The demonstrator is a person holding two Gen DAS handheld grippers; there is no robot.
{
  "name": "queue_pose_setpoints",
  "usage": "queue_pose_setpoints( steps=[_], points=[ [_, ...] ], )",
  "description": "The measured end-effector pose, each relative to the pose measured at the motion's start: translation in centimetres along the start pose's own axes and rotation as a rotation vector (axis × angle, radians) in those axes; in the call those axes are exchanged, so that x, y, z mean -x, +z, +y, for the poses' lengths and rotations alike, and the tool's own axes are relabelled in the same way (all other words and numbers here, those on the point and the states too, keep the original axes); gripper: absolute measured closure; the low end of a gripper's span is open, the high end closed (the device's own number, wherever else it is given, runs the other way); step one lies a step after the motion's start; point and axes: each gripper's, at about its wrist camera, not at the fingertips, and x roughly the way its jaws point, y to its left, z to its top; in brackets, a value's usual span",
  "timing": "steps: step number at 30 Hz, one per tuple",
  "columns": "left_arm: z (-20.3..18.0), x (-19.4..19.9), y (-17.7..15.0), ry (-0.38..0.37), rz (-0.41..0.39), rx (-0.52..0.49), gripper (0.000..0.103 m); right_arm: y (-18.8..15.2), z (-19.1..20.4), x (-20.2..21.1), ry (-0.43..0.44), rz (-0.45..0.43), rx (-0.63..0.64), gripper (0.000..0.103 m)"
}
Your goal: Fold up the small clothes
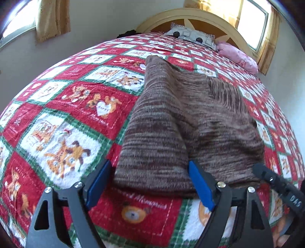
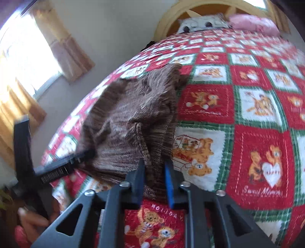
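Bed under a red, white and green patchwork quilt (image 1: 63, 106) printed with bears and hearts. Pale curved headboard (image 1: 192, 16) at far end; grey patterned pillow (image 1: 190, 35) and pink pillow (image 1: 238, 55) against it. Yellow curtains (image 1: 52, 18) beside bright windows, plain pale walls. Brown knit garment (image 1: 190, 114) spread mid-bed, near edge folded. Left gripper (image 1: 150, 185) jaws wide apart astride that edge, pads clear of cloth. Right gripper (image 2: 155, 181) pinched narrow on a bunched fold of garment.
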Motion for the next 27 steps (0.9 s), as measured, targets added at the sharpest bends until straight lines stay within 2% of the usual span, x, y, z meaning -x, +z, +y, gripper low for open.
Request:
queue_pose_setpoints(
  steps=[8, 10, 14, 16, 18, 20, 22, 24, 27],
  points=[
    [0.3, 0.2, -0.4, 0.001, 0.003, -0.012, 0.017, -0.9, 1.9, 3.5, -0.03, -0.098, 0.086, 0.087],
    [0.4, 0.2, -0.5, -0.003, 0.003, -0.007, 0.017, -0.5, 2.2, 3.7, 0.005, -0.11, 0.096, 0.087],
    [0.5, 0.5, -0.8, -0.008, 0.002, -0.009, 0.017, -0.1, 2.9, 1.4, 0.006, -0.044, 0.16, 0.087],
    [0.6, 0.6, -0.9, -0.011, 0.003, -0.013, 0.017, -0.5, 2.8, -0.6, 0.005, 0.02, 0.174, 0.087],
    [0.7, 0.7, -1.0, -0.019, 0.001, -0.017, 0.016, -0.9, 2.5, -0.5, 0.025, 0.008, 0.165, 0.087],
    [0.9, 0.8, -1.0, -0.025, 0.002, -0.014, 0.016, -0.8, 2.1, -0.5, 0.045, 0.04, 0.151, 0.087],
    [0.8, 1.0, -1.2, -0.021, 0.003, -0.019, 0.016, -0.9, 2.1, -0.3, 0.046, 0.064, 0.162, 0.095],
    [0.9, 1.0, -1.2, -0.017, 0.002, -0.032, 0.016, -1.1, 2.1, 0.1, 0.073, 0.092, 0.169, 0.097],
    [1.1, 1.1, -1.3, -0.014, 0.0, -0.042, 0.016, -1.8, 2.0, 0.3, 0.033, 0.103, 0.203, 0.098]
  ],
)
